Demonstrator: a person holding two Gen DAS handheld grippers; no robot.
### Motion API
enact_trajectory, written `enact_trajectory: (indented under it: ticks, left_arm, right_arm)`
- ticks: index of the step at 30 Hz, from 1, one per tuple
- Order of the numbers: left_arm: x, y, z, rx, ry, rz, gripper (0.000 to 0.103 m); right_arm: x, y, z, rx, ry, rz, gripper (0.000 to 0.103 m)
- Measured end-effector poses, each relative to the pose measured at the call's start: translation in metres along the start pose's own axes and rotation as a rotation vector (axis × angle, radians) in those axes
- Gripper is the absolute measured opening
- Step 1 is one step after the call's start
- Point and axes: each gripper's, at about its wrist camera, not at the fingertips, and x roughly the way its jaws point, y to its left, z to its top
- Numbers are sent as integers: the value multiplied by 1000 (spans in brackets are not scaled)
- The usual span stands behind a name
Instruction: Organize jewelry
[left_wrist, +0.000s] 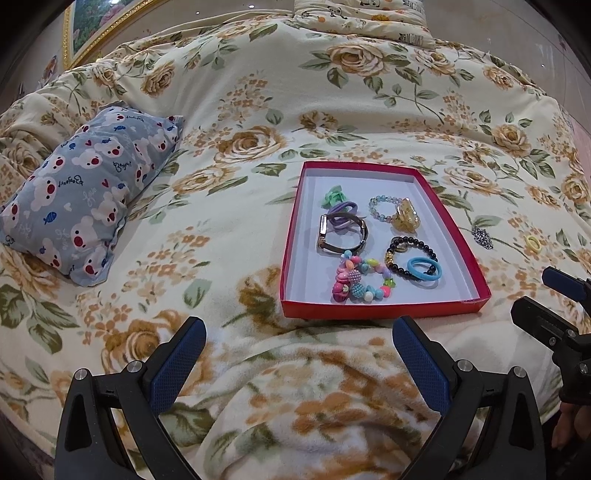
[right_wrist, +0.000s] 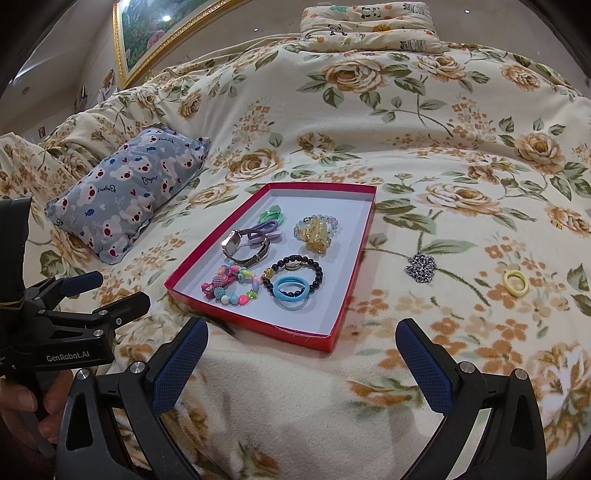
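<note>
The rectangular red tray (right_wrist: 334, 341), long axis running away, lies on a fleecy floral bed (right_wrist: 443, 147); a crumpled steel chain (right_wrist: 421, 267) and yellow ring (right_wrist: 516, 283) lie outside. Both grippers, left (left_wrist: 299, 354) and right (right_wrist: 303, 356), have wide, empty jaws.

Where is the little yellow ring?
The yellow ring lies on the flowery blanket, outside the red box, to its right in both views. Its nearest neighbour is the silver chain, lying between it and the box.
</note>
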Motion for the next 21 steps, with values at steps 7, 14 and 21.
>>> enact_trajectory:
  ticks: [7, 14, 21]
  left_arm:
    - [2, -1, 0, 2, 4, -1, 102]
    - [3, -1, 0, 1, 3, -1, 102]
    - [4, -1, 0, 1, 8, -6, 102]
  right_arm:
    - [-1, 2, -2, 5, -9, -1, 102]
    - [-1, 3, -2, 6, -11, -1, 102]
    - [-2, 3, -1, 8, -15, 1, 102]
